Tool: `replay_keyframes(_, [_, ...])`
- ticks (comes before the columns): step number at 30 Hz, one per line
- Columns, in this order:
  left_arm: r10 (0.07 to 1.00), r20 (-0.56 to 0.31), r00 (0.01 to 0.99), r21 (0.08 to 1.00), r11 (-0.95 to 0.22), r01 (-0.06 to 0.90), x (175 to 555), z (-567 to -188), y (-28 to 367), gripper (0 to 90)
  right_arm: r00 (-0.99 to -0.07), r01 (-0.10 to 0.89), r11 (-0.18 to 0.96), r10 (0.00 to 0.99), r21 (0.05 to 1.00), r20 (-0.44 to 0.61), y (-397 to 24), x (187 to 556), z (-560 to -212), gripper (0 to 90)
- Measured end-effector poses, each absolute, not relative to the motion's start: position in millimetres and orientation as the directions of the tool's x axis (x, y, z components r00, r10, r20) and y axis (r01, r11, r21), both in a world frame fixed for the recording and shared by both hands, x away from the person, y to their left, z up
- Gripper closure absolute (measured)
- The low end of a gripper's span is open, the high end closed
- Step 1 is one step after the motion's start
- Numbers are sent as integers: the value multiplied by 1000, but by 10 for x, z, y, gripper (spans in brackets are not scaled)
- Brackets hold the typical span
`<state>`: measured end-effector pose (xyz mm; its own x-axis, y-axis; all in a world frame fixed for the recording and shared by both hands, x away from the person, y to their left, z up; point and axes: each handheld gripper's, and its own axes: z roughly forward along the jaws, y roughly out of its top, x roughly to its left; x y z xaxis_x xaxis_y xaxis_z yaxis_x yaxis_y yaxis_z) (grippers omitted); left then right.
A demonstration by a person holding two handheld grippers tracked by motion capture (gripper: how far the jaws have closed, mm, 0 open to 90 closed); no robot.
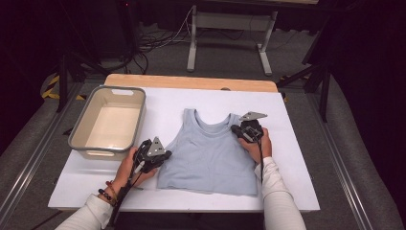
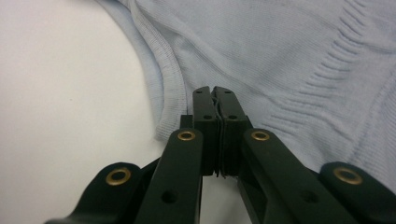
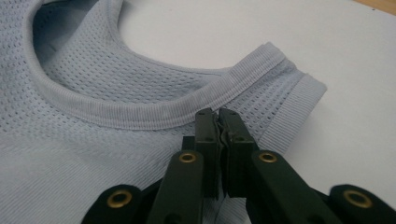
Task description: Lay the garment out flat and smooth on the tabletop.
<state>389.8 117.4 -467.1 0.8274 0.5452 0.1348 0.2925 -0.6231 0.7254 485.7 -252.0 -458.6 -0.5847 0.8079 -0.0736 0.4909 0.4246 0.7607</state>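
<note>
the left gripper [image 1: 165,154] has its two black jaws pressed together, and in the left gripper view a thin fold of the light blue tank top [image 1: 209,155] is pinched between them, at the curved hem of the armhole. the right gripper [image 1: 235,130] is clenched too; in the right gripper view its jaws bite the fabric just under the ribbed collar band, on the shoulder strap. the tank top lies flat on the white board [image 1: 297,158], in the middle, with the neck away from the person. its cloth is a soft knit, smooth on the body, with small holes like a mesh inside the neck [image 3: 116,74] and fine ribs on the borders. to the left stands a grey rectangular bin [image 1: 81,125] with rounded corners and a pale inside.
</note>
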Motion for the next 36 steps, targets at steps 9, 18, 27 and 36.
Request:
replay_keyframes(9, [546,150,824,728,-625,281,3846,-4654,1199,894,-545,483,424,830,766,-116,-2535,4946,-4521,809])
replay_keyframes(18, [547,149,824,799,-557,226,3739,-4581,1292,885,-531,484,401,841,778,-104,-2569,5014,-4469,796])
replay_keyframes(27, [476,114,872,789,-577,211,3685,-4596,1231,895,-541,509,458,829,728,-143,-2484,5092,-4541,855])
replay_keyframes(36, [448,82,890,790,-573,216,3620,-4594,1245,831,-603,465,506,782,727,-158,-2326,5036,-4460,835])
